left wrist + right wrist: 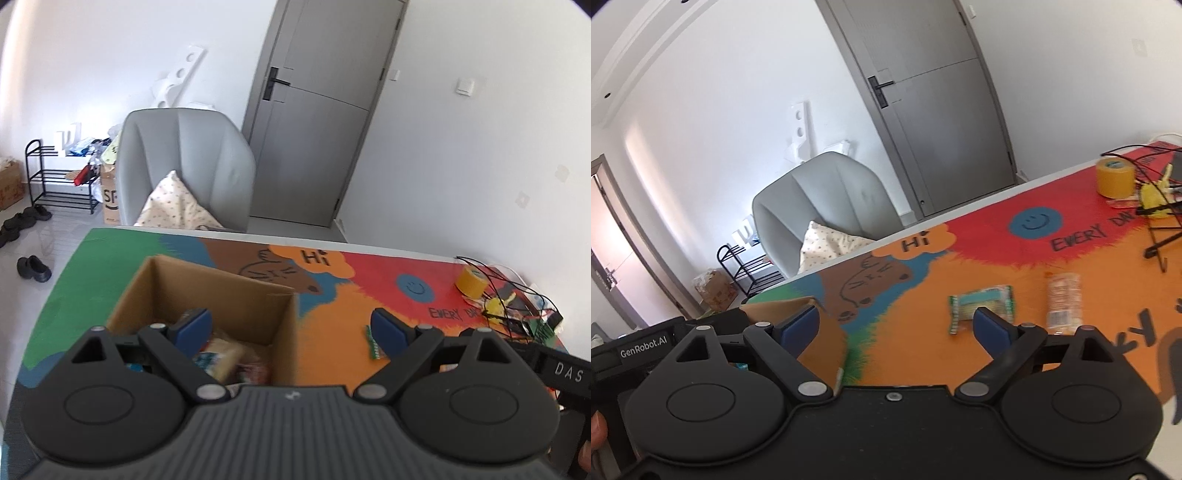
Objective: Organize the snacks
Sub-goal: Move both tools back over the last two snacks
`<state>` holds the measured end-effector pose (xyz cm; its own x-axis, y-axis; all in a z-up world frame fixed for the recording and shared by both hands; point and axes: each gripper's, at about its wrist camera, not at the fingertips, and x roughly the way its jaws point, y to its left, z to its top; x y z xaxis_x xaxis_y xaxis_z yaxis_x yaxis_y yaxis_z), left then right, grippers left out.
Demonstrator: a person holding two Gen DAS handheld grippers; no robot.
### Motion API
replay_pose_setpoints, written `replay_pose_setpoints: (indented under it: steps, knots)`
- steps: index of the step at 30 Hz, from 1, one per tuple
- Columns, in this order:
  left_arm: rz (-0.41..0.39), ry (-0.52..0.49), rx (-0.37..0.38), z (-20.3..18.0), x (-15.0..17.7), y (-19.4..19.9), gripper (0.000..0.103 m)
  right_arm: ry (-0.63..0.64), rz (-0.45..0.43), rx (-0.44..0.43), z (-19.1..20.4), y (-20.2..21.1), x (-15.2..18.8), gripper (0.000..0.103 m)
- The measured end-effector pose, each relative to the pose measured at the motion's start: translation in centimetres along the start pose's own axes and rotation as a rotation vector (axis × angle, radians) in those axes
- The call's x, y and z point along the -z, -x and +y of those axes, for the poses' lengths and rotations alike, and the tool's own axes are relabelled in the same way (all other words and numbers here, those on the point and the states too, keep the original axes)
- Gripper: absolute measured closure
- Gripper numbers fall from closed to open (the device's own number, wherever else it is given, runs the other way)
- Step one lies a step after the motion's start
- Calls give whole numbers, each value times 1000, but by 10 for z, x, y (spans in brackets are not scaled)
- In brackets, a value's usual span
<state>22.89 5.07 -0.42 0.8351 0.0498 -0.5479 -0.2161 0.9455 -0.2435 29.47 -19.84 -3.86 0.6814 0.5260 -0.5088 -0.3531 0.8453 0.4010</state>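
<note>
Snacks lying right of box | green packet just ahead of right tongs, long axis crosswise | orange packet pointing away | both tongs gaping wide, left tongs holding nothing over box | right hand sitting nearer

Snack packets in the cardboard box blurred, partly behind left claw

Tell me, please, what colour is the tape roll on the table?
Yellow tape roll; it shows best in the right wrist view.

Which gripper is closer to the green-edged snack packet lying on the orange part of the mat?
Right. The right gripper, jaws open, has the green-edged snack packet just beyond its fingertips. The left gripper, also open, sits over the cardboard box, with the packet off to its right.
</note>
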Motion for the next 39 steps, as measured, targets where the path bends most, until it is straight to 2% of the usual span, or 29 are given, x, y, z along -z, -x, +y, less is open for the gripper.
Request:
replay_pose_setpoints:
  steps: [15,21,30,39]
  knots:
    - [47,-50,13,-73,19,-34,11,-55,-15,47,-79,29,-3,9]
    - [63,-40,12,-86,22,-53,11,-67,0,73,-101,24,-2,14]
    - [127,-91,14,-107,28,-94,11,-86,28,102,-118,-3,-1,19]
    - [195,-105,8,-110,29,-140,11,-66,86,131,-125,-46,-2,27]
